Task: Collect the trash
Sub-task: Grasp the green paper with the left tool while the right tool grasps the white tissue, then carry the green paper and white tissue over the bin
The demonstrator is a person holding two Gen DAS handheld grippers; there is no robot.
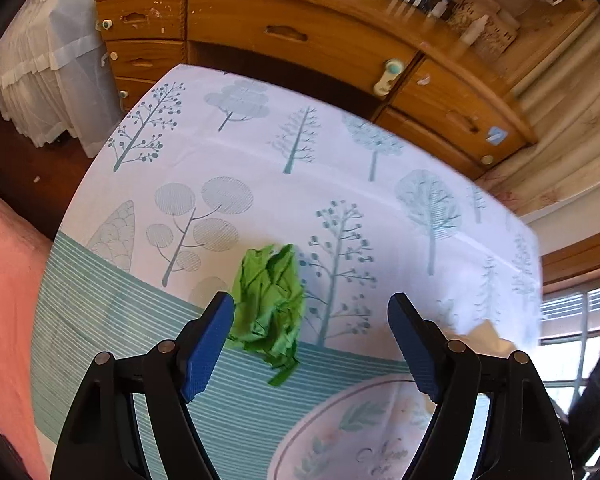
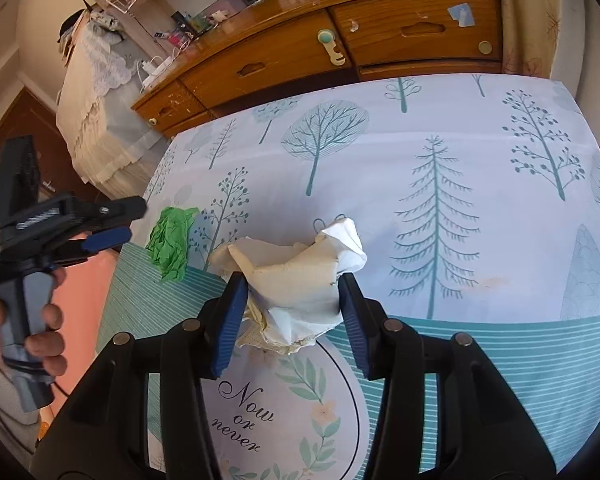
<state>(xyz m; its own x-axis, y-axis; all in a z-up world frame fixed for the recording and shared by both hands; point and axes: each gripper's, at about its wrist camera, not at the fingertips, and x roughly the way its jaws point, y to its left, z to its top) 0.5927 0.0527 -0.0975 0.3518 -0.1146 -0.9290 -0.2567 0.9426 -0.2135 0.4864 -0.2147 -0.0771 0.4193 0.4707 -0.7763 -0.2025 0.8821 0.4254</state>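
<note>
Two light, soft, crushable paper wads: right gripper (image 2: 292, 312) is pinching the white wad (image 2: 296, 276) at its middle, left gripper (image 1: 312, 340) is gaping wide and empty beside the green wad (image 1: 270, 308), best squeezed across its bulk.

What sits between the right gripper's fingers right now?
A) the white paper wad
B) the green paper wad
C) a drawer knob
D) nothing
A: in the right wrist view the white paper wad fills the gap in the right gripper, both pads against its sides, while the green paper wad lies apart near the left gripper.
</note>
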